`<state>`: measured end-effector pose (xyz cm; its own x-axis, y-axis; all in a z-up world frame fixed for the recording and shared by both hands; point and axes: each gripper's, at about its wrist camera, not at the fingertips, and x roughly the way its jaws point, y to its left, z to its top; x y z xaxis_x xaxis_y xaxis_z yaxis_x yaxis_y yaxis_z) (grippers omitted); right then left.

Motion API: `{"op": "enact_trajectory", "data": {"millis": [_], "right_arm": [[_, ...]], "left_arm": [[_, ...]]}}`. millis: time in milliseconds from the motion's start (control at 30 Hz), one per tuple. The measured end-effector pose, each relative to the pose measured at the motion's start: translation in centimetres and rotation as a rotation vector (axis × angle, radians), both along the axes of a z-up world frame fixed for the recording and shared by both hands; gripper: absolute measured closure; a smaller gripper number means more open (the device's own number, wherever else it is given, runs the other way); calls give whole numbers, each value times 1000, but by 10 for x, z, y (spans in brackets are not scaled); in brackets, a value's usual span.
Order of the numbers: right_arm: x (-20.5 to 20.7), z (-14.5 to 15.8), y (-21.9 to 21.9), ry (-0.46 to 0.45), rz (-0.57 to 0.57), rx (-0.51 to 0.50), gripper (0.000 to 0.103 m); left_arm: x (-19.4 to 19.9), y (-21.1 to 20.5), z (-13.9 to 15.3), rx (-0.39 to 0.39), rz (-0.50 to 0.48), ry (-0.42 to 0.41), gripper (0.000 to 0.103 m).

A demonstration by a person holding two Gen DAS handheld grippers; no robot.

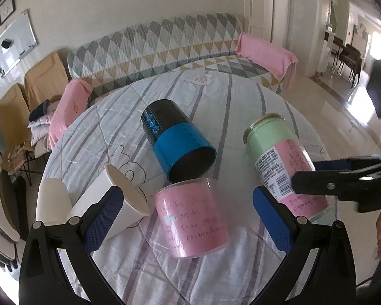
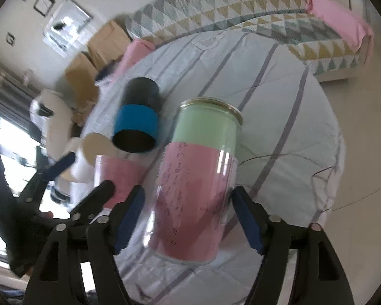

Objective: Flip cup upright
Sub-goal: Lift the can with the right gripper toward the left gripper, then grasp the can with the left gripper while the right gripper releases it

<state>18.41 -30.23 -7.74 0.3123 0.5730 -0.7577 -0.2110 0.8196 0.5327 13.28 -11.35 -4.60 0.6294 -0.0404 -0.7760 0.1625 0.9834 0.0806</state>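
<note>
Several cups lie on their sides on a round table with a striped cloth (image 1: pixel 190 96). A clear cup with pink paper (image 1: pixel 191 218) lies between the fingers of my open left gripper (image 1: pixel 188 218), untouched. A black and blue cup (image 1: pixel 175 137) lies behind it, and a white cup (image 1: pixel 119 198) lies at the left finger. A glass cup with green and pink paper (image 2: pixel 195 178) stands tilted between the fingers of my right gripper (image 2: pixel 188 216); the jaws are wide and I see no firm contact. It also shows in the left wrist view (image 1: pixel 282 160).
A second white cup (image 1: pixel 52 203) stands upside down at the table's left edge. A patterned sofa (image 1: pixel 165 48) with pink cushions stands behind the table. Cardboard boxes (image 1: pixel 25 96) and chairs are at the left. Tiled floor lies to the right.
</note>
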Motion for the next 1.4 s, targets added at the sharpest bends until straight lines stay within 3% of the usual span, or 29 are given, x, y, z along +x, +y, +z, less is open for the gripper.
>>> {"op": "enact_trajectory", "data": {"millis": [200,400,633,800,1033,1400], "right_arm": [[-34,7,-25,-93,-43,42,22],[-59,7,-27,-173,-97,-43,21],[-73,2,-11,-236,-81,-157,21],[-78,-5,-7,-253,-68,-177,21],[-74,-11,3,-265,-51,-246,21],[-66,-21,7,-261,-48,-264,21]], "left_arm": [[11,4,13,-118,24,55,0],[32,-21,8,-235,3,197,0],[49,-59,-2,-245,-4,297,0],[66,-75,-16,-243,12,345,0],[81,-91,-32,-215,6,378,0],[85,-104,-30,-185,-28,331,26]]}}
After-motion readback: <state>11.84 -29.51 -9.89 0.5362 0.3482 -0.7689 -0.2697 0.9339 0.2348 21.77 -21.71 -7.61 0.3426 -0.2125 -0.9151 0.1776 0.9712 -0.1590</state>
